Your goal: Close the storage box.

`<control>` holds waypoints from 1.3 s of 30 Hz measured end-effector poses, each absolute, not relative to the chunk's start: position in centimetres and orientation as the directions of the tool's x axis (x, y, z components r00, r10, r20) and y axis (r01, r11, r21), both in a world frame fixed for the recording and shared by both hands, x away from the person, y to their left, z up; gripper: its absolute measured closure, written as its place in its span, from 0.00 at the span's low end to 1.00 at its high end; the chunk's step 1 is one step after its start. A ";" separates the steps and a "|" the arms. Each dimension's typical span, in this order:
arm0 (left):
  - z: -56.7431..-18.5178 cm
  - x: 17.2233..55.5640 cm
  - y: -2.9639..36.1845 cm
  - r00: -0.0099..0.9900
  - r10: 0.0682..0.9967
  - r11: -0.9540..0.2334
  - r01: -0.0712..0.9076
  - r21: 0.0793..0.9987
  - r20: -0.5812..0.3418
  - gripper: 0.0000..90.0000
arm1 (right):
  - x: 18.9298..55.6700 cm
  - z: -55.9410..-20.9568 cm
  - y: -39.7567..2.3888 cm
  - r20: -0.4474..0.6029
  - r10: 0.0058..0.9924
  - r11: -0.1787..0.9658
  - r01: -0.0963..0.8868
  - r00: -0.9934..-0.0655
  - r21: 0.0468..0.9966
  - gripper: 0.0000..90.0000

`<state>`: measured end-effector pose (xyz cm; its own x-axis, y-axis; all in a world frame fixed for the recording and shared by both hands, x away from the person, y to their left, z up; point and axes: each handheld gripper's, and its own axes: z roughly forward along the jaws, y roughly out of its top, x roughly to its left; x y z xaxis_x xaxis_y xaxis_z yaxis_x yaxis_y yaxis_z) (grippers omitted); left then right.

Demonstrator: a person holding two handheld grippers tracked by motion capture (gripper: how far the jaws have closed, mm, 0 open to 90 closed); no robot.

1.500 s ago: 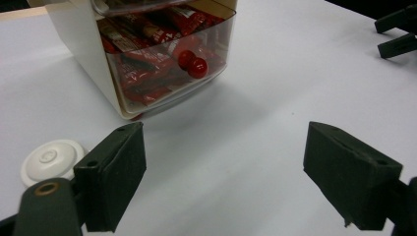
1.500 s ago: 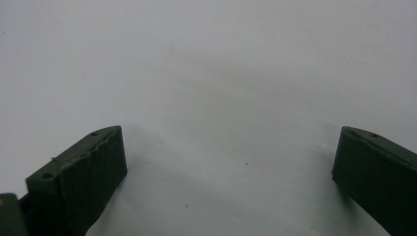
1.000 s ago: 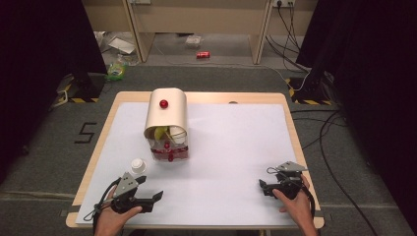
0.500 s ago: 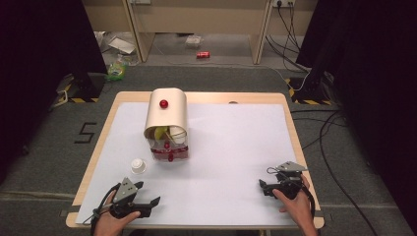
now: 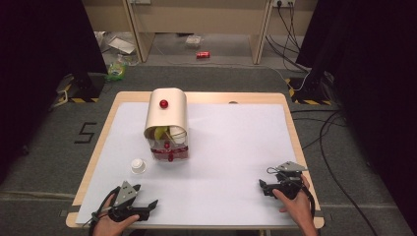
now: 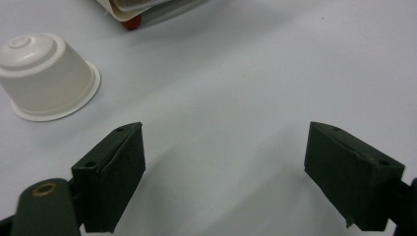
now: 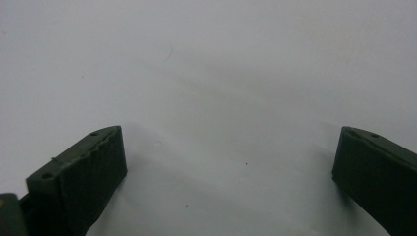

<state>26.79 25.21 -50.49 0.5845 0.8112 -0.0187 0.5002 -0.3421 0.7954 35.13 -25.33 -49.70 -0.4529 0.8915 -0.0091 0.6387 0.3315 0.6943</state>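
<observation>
Near front-left surface edge | left claw (image 6: pixel 223 182) jaws apart, empty | small upturned white plastic cup (image 6: pixel 47 76) just ahead-left | right claw (image 7: pixel 231 182) apart, empty | advice: centre cup between jaws first.

The left gripper (image 5: pixel 147 209) sits low by the near edge — its jaws are wide apart. The right gripper (image 5: pixel 264 187) is wide too, with a hand (image 5: pixel 295 204) behind it.

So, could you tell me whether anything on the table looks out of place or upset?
The small white cup sits upside down on the table, apart from the bread box. Nothing looks spilled or damaged.
</observation>
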 end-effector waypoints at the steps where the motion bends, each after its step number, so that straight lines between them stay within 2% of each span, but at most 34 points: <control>1: -50.5 26.7 25.3 0.584 0.812 -0.342 0.501 0.795 -0.018 0.17 | 35.1 -49.7 -25.3 -0.009 0.892 0.331 0.639 -0.452 0.694 0.00; 12: -51.0 26.1 25.7 0.581 0.813 -0.333 0.502 0.798 -0.026 0.17 | 35.1 -49.7 -25.3 -0.009 0.891 0.332 0.639 -0.453 0.694 0.00; 27: -52.1 25.0 26.2 0.567 0.823 -0.273 0.444 0.853 -0.032 0.16 | 35.1 -49.7 -25.3 -0.009 0.892 0.331 0.639 -0.453 0.694 0.00; 39: -52.2 24.9 26.2 0.566 0.824 -0.268 0.437 0.859 -0.030 0.16 | 35.1 -49.7 -25.3 -0.008 0.892 0.329 0.640 -0.451 0.694 0.00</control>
